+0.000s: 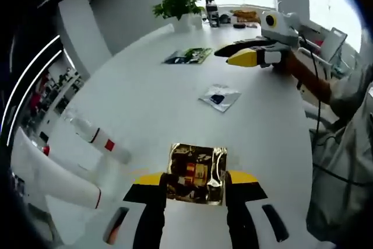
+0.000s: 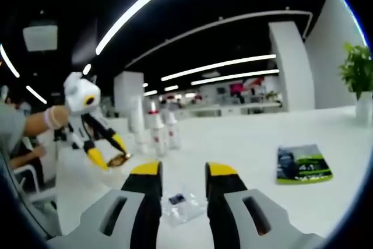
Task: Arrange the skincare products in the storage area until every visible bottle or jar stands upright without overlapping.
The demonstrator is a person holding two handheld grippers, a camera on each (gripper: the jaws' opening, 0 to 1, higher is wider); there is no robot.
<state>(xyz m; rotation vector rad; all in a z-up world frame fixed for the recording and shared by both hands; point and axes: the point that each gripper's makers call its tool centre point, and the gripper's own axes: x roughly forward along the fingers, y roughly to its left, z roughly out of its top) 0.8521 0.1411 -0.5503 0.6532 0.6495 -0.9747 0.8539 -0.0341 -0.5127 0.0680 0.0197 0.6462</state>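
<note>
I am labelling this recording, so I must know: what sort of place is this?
Probably an open-plan office or showroom. A large white table carries a potted plant, the dark ceiling has long light strips, and display counters stand in the background.

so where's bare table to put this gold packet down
Bare table lies between the gold packet, the clear sachet and the green leaflet. It's crowded by the white bottles at the left edge and near the plant.
</note>
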